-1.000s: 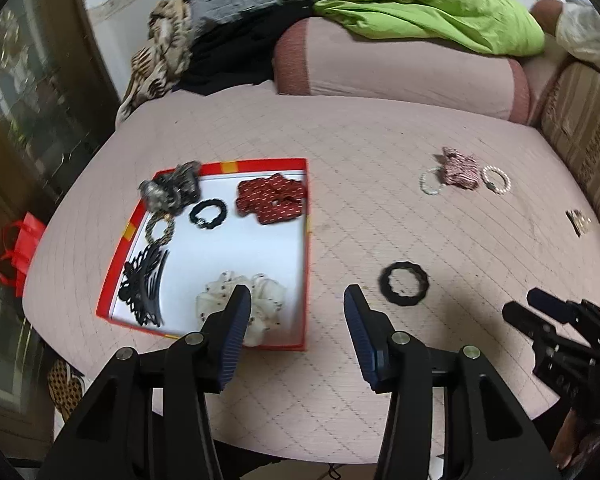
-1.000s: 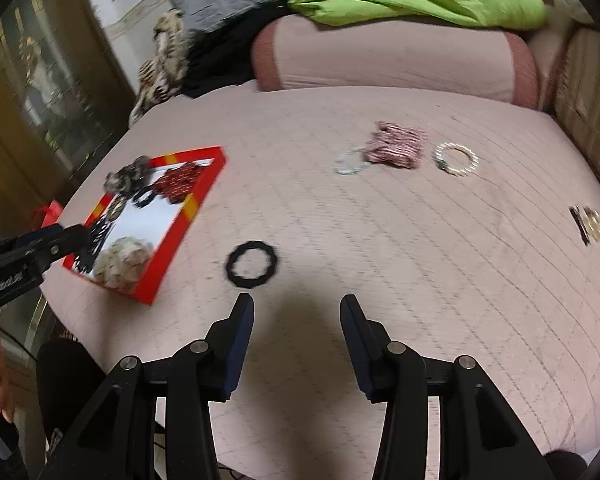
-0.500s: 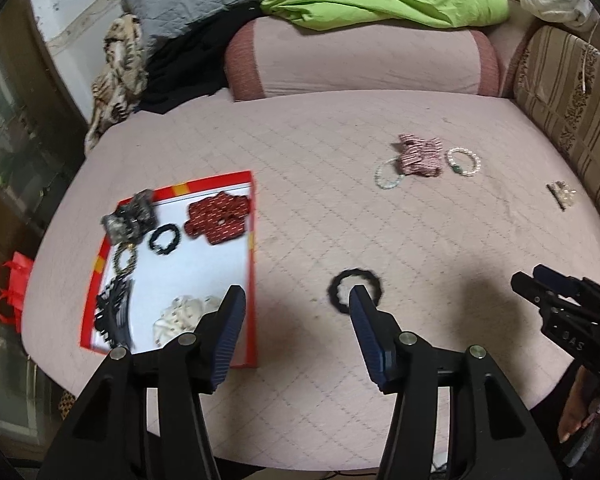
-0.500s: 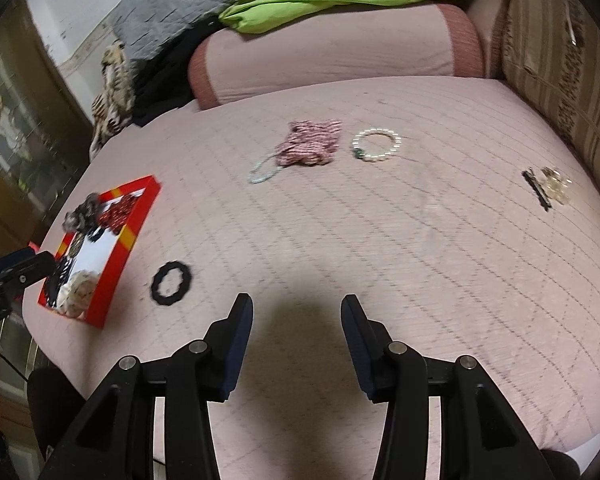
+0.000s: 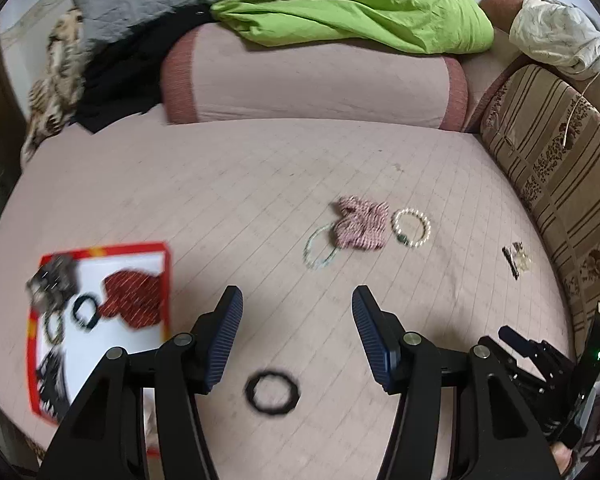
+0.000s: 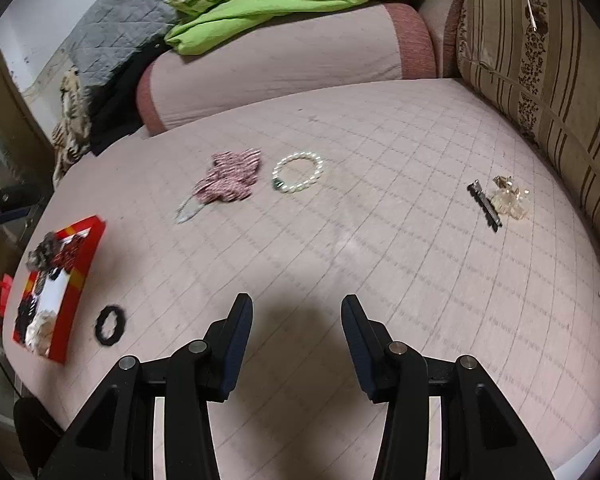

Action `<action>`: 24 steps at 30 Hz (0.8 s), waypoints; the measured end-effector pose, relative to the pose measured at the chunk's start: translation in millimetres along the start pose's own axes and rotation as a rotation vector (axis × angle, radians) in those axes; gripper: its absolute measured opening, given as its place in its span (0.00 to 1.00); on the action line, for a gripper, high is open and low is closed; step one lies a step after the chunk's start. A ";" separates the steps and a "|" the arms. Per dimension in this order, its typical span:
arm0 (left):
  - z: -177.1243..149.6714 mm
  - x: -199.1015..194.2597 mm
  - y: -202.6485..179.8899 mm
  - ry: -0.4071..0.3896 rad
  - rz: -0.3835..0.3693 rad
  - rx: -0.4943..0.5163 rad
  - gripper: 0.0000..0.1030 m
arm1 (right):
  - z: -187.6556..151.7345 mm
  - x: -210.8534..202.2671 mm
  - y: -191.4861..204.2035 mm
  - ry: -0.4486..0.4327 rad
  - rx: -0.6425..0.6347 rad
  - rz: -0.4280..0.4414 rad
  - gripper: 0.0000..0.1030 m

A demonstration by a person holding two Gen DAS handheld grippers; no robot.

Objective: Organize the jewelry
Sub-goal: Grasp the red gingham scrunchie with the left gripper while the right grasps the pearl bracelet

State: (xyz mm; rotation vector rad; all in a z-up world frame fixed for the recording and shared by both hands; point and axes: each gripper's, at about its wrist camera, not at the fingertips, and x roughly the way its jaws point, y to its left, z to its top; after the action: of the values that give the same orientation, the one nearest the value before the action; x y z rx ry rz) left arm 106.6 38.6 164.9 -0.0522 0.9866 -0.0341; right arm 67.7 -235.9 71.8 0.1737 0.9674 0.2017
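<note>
Both wrist views look forward over bed (image 5: 260,184), sharing pearl bracelet (image 6: 298,172).

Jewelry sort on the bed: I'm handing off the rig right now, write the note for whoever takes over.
Left gripper: open, empty, above the black scalloped hair tie.
Right gripper: open, empty, over bare quilt.
Done: the red-rimmed tray at the left edge already holds a red bow, a black hair tie, a dark claw clip, a white scrunchie and other dark pieces.
Left on the quilt: the black scalloped hair tie beside the tray, a pink striped bow, a pale green bead bracelet partly under the bow, a pearl bracelet, and a gold hair clip with a black comb-like piece beside it, far right.
</note>
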 end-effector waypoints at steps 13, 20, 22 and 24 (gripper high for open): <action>61.5 138.9 -29.6 0.119 -0.101 -0.025 0.54 | 58.7 83.8 -11.5 0.022 0.018 0.001 0.49; 81.0 193.5 -39.3 0.162 -0.140 -0.030 0.52 | 95.1 121.5 -12.3 0.001 0.021 -0.003 0.49; 83.7 208.8 -42.4 0.179 -0.154 -0.035 0.52 | 101.6 132.3 -10.8 0.006 0.014 -0.005 0.49; 85.0 220.7 -45.4 0.195 -0.174 -0.041 0.52 | 104.9 143.0 -6.3 0.014 -0.007 -0.019 0.49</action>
State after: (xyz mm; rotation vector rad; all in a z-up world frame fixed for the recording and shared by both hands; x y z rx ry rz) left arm 298.9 -15.9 30.6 -0.1746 1.1757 -0.1815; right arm 234.1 -212.6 14.7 0.1569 0.9813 0.1885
